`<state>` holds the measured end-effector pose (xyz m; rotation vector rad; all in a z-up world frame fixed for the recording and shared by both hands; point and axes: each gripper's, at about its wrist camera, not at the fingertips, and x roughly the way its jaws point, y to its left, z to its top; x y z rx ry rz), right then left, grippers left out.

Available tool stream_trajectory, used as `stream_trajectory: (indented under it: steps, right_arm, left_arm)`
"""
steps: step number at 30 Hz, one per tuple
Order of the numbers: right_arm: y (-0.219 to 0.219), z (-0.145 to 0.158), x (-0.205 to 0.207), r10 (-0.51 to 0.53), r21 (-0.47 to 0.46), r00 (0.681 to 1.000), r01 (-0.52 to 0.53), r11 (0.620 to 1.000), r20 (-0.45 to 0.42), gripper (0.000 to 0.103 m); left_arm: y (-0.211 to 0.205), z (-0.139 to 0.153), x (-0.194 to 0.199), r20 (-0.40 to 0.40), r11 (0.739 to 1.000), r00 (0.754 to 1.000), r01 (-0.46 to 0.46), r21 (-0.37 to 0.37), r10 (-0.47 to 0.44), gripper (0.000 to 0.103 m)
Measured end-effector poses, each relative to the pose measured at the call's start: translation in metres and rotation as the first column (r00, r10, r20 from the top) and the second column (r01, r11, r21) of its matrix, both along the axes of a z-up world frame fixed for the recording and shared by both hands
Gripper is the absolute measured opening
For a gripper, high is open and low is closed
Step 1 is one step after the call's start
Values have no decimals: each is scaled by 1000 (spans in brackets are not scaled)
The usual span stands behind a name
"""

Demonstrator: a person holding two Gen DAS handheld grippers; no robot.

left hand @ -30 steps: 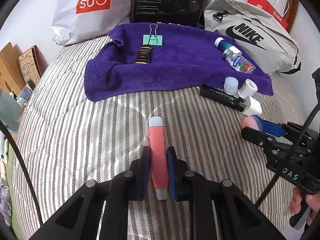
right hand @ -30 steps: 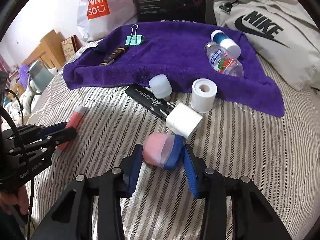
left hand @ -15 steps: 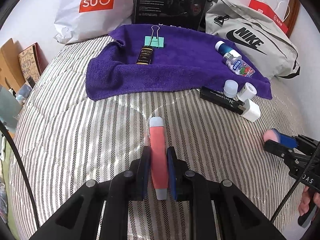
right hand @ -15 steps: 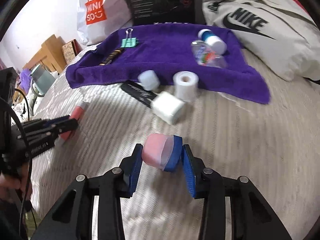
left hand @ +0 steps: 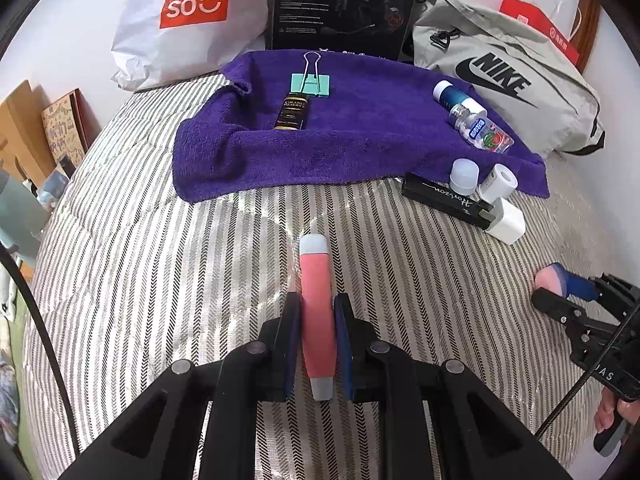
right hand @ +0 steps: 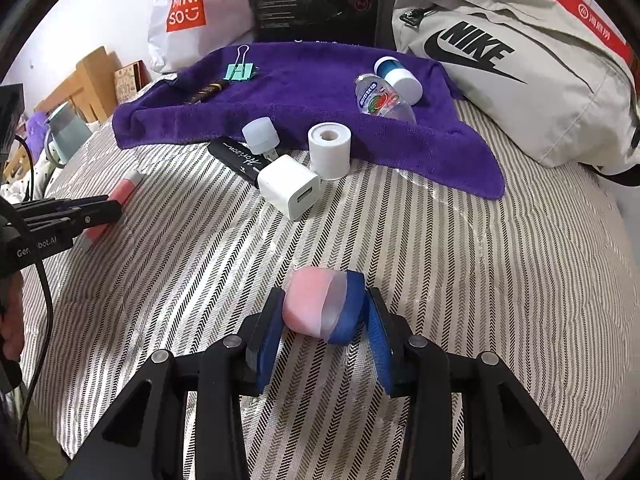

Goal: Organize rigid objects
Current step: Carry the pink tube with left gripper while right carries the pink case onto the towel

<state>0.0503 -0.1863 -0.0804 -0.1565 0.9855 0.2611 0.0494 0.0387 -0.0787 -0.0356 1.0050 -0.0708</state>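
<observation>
My left gripper [left hand: 316, 312] is shut on a long pink tube with pale caps [left hand: 317, 312], held over the striped bedspread; it also shows in the right wrist view [right hand: 120, 196]. My right gripper [right hand: 322, 312] is shut on a pink and blue rounded case [right hand: 324, 306], seen at the far right in the left wrist view [left hand: 560, 282]. A purple towel [left hand: 360, 132] lies ahead, holding a teal binder clip [left hand: 310, 82], a dark tube [left hand: 292, 110], a blue-capped bottle [left hand: 452, 94] and a clear bottle [left hand: 484, 132].
At the towel's near right edge lie a black box [right hand: 240, 156], a white charger cube [right hand: 290, 190], a white roll [right hand: 330, 148] and a pale cap [right hand: 260, 134]. A Miniso bag [left hand: 188, 12], a black box [left hand: 344, 4] and a Nike bag [left hand: 504, 80] stand behind.
My right gripper has drawn back and to the right from the charger cluster, carrying the pink and blue case. The left gripper keeps hold of the pink tube, barely moved.
</observation>
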Motion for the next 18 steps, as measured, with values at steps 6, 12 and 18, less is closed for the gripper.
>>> stream_trajectory:
  steps: [6,12,18]
  right_arm:
    - [-3,1,3,7,26,1000,-7,1000,-6,40]
    - [-15,10,2,8,77,1000,-6,997,-27,39]
    - [-20,3,5,1,34,999,1,999,-33,39]
  left_arm:
    - [1,1,4,-5,1000,1000,3,-23,-3,17]
    - [15,8,-1,-13,993,1000,-17,-113,15,17]
    - [14,4,0,-31,995,999,-15,-97,12,17]
